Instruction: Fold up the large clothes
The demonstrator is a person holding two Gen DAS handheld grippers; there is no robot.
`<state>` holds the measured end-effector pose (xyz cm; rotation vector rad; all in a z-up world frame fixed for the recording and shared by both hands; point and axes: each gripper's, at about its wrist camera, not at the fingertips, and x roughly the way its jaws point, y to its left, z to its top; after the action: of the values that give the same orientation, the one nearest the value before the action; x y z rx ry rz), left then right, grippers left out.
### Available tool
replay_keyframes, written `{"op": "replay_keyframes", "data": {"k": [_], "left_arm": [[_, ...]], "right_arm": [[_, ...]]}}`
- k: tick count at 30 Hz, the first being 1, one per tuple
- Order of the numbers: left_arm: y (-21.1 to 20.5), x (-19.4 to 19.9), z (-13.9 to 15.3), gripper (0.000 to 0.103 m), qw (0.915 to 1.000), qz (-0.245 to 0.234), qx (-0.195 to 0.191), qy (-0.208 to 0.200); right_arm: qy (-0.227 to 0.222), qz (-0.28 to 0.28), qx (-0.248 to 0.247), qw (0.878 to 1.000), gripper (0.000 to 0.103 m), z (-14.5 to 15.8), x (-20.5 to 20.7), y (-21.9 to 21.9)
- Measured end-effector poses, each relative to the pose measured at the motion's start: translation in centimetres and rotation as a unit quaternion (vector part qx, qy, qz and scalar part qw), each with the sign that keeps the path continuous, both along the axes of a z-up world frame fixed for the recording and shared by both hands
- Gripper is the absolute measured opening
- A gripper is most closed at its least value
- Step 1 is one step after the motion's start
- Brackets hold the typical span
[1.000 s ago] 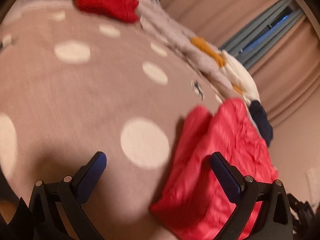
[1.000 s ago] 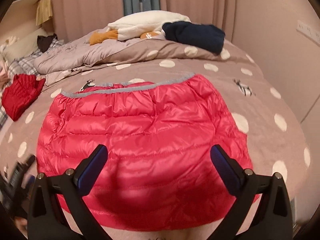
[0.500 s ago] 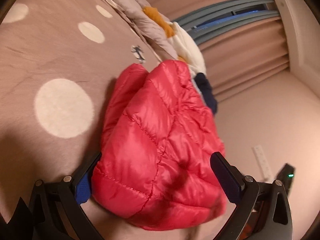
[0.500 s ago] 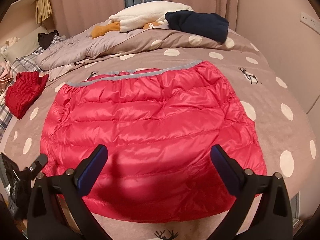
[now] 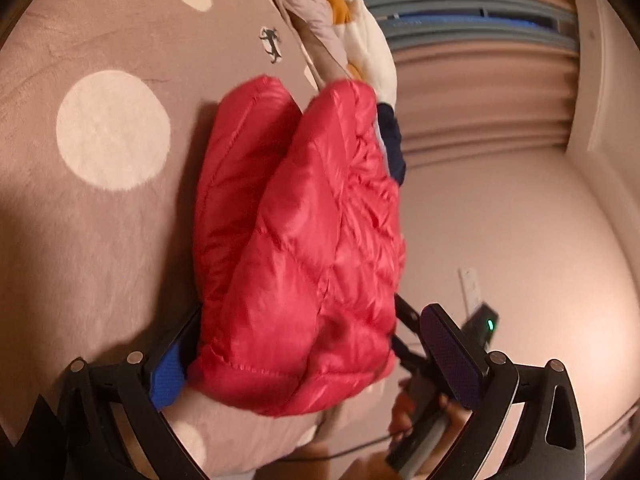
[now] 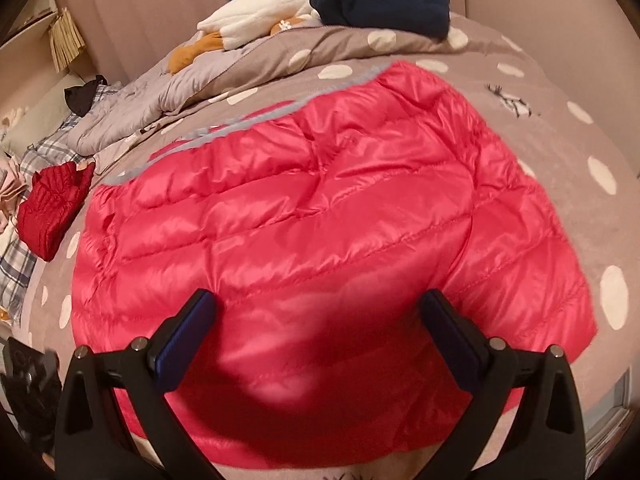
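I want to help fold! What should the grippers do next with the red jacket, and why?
Probably shut the left gripper on the red jacket. Its edge already bulges between the open fingers, so it can be lifted and folded over. The right gripper hovers open.

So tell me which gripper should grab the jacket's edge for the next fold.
Left. The left gripper already straddles the jacket edge, fingers open on either side. The right gripper only hovers over its middle.

bare bedspread (image 6: 568,184) right of jacket (image 6: 320,240), dark red garment (image 6: 52,208) left
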<state>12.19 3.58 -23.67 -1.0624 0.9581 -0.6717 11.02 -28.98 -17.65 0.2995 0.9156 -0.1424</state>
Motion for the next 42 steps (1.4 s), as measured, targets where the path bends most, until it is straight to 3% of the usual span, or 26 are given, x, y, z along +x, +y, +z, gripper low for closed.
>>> {"op": "replay_keyframes", "data": {"k": [4,7,11,15,20,27,36,42], "left_arm": [[0.7,-1.1,-1.0,0.102,0.9986,0.045,-0.027,0.009],[-0.5,-0.8,-0.5,0.102,0.9998,0.013,-0.017,0.001],[-2.9,-1.6,-0.3,0.102,0.9988,0.001,-0.048,-0.009],[-5.1,-1.0,-0.1,0.102,0.9997,0.012,-0.012,-0.02],[-6.2,0.3,-0.2,0.102,0.9989,0.033,0.003,-0.031],[-5.7,1.9,-1.1,0.072,0.994,0.098,0.046,-0.007],[-6.0,2.4,-0.9,0.057,0.9886,0.128,0.079,-0.007],[-6.2,1.8,-0.6,0.054,0.9814,0.142,0.127,-0.023]], "right_arm": [[0.054,0.013,-0.009,0.998,0.103,-2.5,2.0,-0.4],[0.075,0.026,-0.037,0.996,0.103,-3.5,3.3,0.3],[0.074,0.023,-0.053,0.996,0.103,-4.3,4.6,0.8],[0.067,0.01,-0.057,0.996,0.103,-4.9,4.8,0.7],[0.05,0.006,-0.062,0.997,0.103,-5.2,4.4,0.8],[0.014,-0.02,-0.071,0.997,0.103,-5.3,4.1,0.9],[-0.004,-0.029,-0.092,0.995,0.103,-5.4,5.0,1.3],[-0.044,-0.041,-0.104,0.993,0.103,-5.1,3.9,1.6]]}}
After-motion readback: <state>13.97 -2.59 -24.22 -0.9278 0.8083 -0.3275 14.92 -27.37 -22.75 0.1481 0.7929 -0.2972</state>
